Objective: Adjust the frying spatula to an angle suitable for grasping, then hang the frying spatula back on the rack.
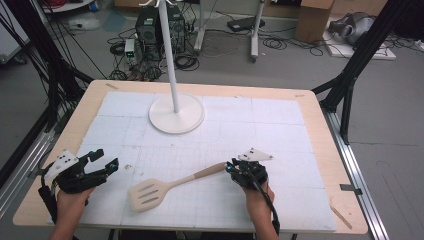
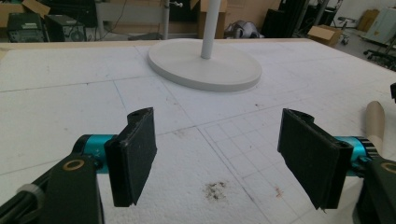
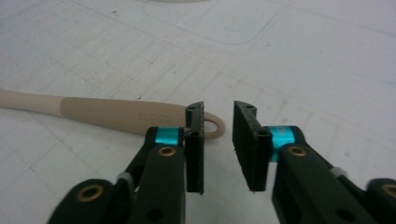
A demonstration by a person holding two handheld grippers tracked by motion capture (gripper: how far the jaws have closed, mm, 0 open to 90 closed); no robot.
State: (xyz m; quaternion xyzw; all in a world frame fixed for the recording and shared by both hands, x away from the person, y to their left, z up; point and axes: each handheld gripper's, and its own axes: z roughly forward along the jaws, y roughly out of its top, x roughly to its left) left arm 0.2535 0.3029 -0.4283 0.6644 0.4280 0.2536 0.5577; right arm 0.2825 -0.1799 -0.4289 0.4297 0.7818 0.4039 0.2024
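Note:
A beige slotted spatula [image 1: 172, 186] lies flat on the white gridded mat, head toward the near left, handle running up to the right. My right gripper [image 1: 231, 167] sits at the handle's end. In the right gripper view its jaws [image 3: 218, 140] stand a little apart with nothing between them, and the spatula handle [image 3: 107, 114] with its hanging loop lies just beyond the left jaw. My left gripper [image 1: 106, 159] rests at the mat's near left, apart from the spatula. Its pads [image 2: 219, 158] are wide open over bare mat, with the handle tip [image 2: 375, 123] at far right.
A white stand with a round base [image 1: 176, 114] and a tall pole [image 1: 170, 60] rises at the mat's far centre. The white mat [image 1: 280, 130] covers most of the wooden table [image 1: 320, 125]. Tripod legs, cables and boxes stand on the floor beyond.

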